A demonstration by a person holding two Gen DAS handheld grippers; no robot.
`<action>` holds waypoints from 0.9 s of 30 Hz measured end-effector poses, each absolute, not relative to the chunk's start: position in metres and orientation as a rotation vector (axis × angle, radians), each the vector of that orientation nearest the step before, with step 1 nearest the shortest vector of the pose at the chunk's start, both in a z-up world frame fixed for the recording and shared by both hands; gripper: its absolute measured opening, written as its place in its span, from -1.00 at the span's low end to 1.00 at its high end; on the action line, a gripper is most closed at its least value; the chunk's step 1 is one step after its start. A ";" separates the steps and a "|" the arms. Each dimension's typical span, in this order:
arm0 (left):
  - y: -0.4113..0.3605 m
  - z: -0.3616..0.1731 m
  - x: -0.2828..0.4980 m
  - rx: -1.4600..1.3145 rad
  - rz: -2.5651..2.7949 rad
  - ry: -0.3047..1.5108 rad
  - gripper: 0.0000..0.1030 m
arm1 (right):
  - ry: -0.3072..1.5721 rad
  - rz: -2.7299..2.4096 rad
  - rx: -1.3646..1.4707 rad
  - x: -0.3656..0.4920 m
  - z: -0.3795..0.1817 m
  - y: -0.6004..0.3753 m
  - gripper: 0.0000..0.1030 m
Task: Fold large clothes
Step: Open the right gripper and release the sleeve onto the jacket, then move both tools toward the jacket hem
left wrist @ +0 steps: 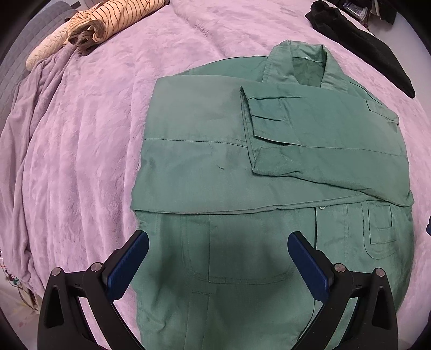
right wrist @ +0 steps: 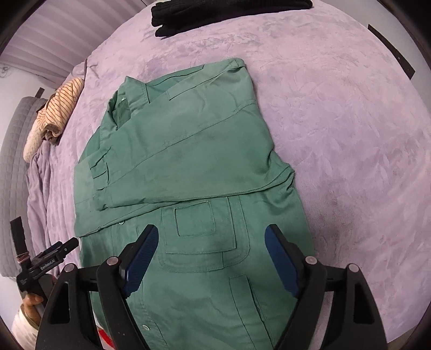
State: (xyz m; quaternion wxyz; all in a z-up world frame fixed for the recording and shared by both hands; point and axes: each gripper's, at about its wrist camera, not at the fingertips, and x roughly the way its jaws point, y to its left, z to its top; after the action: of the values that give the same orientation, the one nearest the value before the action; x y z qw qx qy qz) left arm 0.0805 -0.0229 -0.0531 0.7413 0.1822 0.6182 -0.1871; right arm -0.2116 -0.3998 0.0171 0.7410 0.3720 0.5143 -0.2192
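A green work jacket (left wrist: 215,167) lies on a lilac bedspread (left wrist: 80,134), collar at the far end, both sleeves folded across its chest. In the right wrist view the same jacket (right wrist: 188,150) shows its chest pocket near the fingers. My left gripper (left wrist: 218,242) hangs open above the jacket's lower left part, nothing between its blue pads. My right gripper (right wrist: 211,239) stands open over the pocket area, its pads clear of the cloth. The left gripper's body (right wrist: 45,261), held by a hand, shows at the lower left of the right wrist view.
A cream striped garment (left wrist: 107,24) lies bunched at the far left of the bed. Black clothing (left wrist: 361,45) sits at the far right, seen also as a black pile (right wrist: 229,12). A grey quilted headboard (right wrist: 13,175) borders the bed's left side.
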 end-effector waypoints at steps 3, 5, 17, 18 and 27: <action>-0.020 -0.049 0.077 0.397 -0.405 1.355 1.00 | 1.119 -0.481 0.802 -0.213 0.023 -0.395 0.99; -0.018 -0.044 0.070 0.394 -0.401 1.354 1.00 | 1.108 -0.472 0.797 -0.214 0.026 -0.393 0.99; -0.004 -0.020 0.031 0.384 -0.367 1.339 1.00 | 1.138 -0.359 0.861 -0.229 0.026 -0.379 0.99; -0.002 -0.019 0.026 0.382 -0.365 1.339 1.00 | 1.140 -0.349 0.874 -0.232 0.025 -0.379 0.99; 0.014 -0.014 -0.019 0.428 -0.364 1.374 1.00 | 1.161 -0.272 0.977 -0.257 0.013 -0.359 0.99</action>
State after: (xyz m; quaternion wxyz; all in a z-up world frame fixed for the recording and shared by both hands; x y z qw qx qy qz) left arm -0.0188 0.0136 -0.0141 0.7371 0.1949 0.6255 -0.1659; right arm -0.2575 -0.3593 0.0134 0.7174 0.4415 0.5246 -0.1231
